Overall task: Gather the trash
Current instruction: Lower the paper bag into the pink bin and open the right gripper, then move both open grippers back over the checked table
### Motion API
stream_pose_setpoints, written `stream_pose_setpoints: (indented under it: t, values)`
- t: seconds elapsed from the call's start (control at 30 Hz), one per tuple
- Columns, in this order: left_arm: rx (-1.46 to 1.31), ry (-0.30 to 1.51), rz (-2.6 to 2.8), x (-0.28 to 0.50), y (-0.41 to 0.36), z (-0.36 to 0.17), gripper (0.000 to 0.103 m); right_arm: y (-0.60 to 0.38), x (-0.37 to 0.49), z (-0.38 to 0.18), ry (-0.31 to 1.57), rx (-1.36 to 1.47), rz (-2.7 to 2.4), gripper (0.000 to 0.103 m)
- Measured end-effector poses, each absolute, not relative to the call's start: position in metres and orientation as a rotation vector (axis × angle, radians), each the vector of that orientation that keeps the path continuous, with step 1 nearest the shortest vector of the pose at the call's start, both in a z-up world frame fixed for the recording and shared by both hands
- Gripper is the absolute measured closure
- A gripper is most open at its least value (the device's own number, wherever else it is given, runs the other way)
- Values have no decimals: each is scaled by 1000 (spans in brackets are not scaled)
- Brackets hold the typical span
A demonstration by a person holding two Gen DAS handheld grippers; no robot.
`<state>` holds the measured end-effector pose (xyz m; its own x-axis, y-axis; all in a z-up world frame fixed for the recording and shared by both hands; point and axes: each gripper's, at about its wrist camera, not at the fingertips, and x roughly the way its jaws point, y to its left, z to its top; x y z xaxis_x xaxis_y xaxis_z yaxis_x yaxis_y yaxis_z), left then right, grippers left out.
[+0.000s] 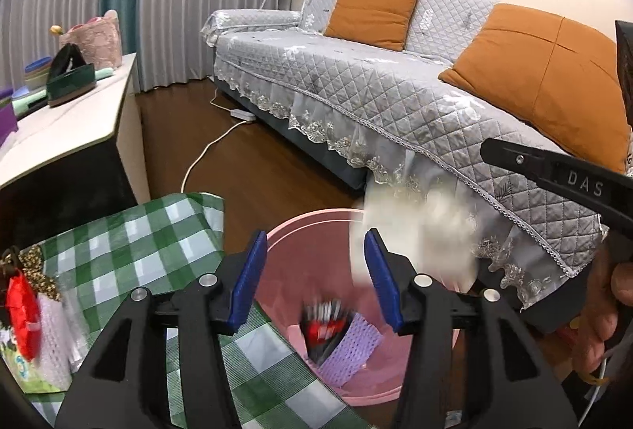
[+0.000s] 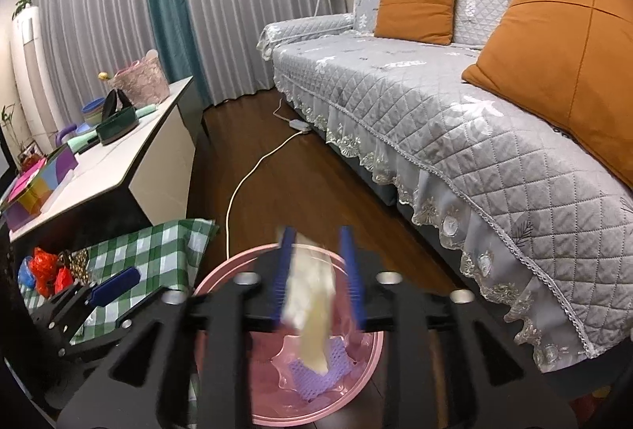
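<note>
Pink bin (image 2: 253,414), pale wrapper (image 2: 312,314) between parted right gripper (image 2: 318,276) pads

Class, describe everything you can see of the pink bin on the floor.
The pink bin is round, smooth like plastic, open-topped and upright on the dark wooden floor beside the green checked cloth. Inside lie purple foam netting and a blurred red-and-black packet. A blurred pale wrapper hangs over its mouth.

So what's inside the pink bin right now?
Inside the pink bin: a purple mesh piece and a blurred red-and-black item. A whitish wad hangs blurred above it; the bin's near side is hidden.
</note>
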<state>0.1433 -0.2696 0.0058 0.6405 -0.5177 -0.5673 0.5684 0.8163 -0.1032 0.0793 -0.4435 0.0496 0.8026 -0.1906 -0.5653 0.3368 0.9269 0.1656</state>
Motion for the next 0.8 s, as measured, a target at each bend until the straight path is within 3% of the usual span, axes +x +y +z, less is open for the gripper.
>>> stream_pose_setpoints:
  t: [0.33,0.8]
  values:
    - [41,606,-520,126,-219,25,48,-424,72,68,536,264,-277,21]
    - [55,498,-354,69,-133,51,44,-363,61,85,483,190,-156,10]
